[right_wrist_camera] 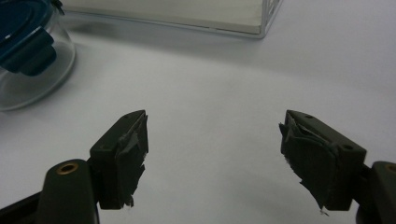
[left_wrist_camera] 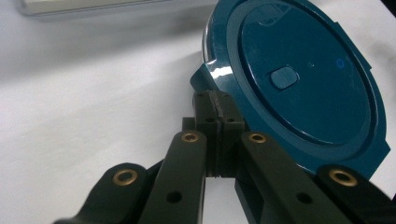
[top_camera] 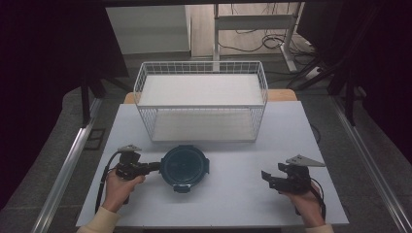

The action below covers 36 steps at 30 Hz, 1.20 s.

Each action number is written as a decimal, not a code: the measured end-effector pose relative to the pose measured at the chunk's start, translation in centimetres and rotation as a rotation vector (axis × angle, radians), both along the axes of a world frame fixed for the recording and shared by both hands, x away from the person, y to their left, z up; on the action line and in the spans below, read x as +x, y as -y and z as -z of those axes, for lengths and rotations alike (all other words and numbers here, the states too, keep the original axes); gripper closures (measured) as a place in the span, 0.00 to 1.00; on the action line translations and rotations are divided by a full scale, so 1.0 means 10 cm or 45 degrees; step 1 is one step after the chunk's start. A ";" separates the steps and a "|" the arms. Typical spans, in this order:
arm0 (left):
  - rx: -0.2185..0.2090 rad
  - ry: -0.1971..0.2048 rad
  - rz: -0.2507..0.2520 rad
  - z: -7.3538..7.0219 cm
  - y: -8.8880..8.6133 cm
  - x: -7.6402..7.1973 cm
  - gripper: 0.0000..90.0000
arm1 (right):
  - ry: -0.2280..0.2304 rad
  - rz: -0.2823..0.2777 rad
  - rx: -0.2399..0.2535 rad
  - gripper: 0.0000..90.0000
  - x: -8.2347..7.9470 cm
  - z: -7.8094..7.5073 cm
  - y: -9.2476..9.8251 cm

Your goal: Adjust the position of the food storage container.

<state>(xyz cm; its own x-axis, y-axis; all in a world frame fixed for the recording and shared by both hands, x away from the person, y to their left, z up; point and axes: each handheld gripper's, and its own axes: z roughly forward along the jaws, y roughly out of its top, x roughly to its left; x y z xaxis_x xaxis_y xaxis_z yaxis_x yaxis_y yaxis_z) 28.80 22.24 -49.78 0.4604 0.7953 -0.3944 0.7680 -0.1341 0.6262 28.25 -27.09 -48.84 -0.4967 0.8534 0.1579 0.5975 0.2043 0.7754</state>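
1. My left gripper (top_camera: pixel 145 168) has its jaws pressed together just beside the left rim of the round container with the teal lid (top_camera: pixel 184 167), which sits on the white table (top_camera: pixel 233 194) in front of the wire basket (top_camera: pixel 201 99). In the left gripper view the pads look closed with nothing between them, right by a lid latch (left_wrist_camera: pixel 212 77). I judge that pushing forward like this would slide the container sideways instead of gripping it.
2. The body under the lid is clear glass or plastic (I can see it in the right gripper view), so a shove toward the table edge or into the basket risks a knock or a tip.
3. My right gripper (top_camera: pixel 276 180) rests well apart from the container, jaws spread wide and empty. Its torn pad (right_wrist_camera: pixel 310 156) lining worries me: a ragged pad could slip on a smooth lid.
4. If I catch only the latch, it could pop open.
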 end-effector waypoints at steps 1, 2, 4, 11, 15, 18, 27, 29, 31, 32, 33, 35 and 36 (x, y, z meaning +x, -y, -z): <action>-0.005 -0.006 0.006 0.00 0.04 0.01 1.00 | 0.005 0.001 0.009 0.26 0.00 -0.01 0.01; -0.005 -0.006 0.006 0.00 0.04 0.01 1.00 | 0.005 0.001 0.009 0.26 0.00 -0.01 0.01; -0.012 -0.011 0.017 0.00 0.09 0.03 1.00 | 0.005 0.007 0.021 0.26 0.00 -0.01 0.01; -0.012 -0.022 0.046 -0.02 0.29 0.10 1.00 | 0.009 0.020 0.029 0.26 -0.01 -0.03 0.02; -0.021 -0.024 0.060 -0.02 0.33 0.09 1.00 | 0.006 0.020 0.027 0.26 0.00 -0.02 0.02; -0.039 -0.021 0.078 -0.01 0.37 0.08 1.00 | 0.012 0.016 0.018 0.26 0.00 -0.01 0.01; -0.069 0.038 0.122 -0.02 0.39 0.09 1.00 | 0.023 0.028 0.018 0.27 0.01 -0.03 -0.01; -0.018 0.090 0.094 -0.07 0.37 0.07 1.00 | 0.039 0.025 0.029 0.27 0.00 -0.04 -0.02; 0.018 0.145 0.062 -0.11 0.31 0.03 0.99 | 0.056 0.013 0.026 0.27 -0.01 -0.06 -0.03; 0.018 0.145 0.062 -0.11 0.31 0.03 0.96 | 0.056 0.013 0.026 0.27 -0.01 -0.06 -0.03; 0.012 0.162 0.049 -0.12 0.28 0.01 0.96 | 0.061 0.007 0.023 0.27 -0.01 -0.06 -0.03; -0.010 0.200 0.017 -0.16 0.21 -0.07 0.90 | 0.059 0.006 0.025 0.27 -0.01 -0.05 -0.03; -0.010 0.200 0.017 -0.16 0.21 -0.07 0.87 | 0.059 0.006 0.025 0.27 -0.01 -0.05 -0.03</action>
<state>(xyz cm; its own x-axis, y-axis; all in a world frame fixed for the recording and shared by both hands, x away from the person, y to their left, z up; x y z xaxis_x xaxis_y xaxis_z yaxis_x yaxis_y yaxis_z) 28.06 20.10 -48.17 0.5274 0.7860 -0.3226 0.6587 -0.1384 0.7396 28.17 -26.76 -48.35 -0.4999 0.8527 0.1516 0.5616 0.1859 0.8062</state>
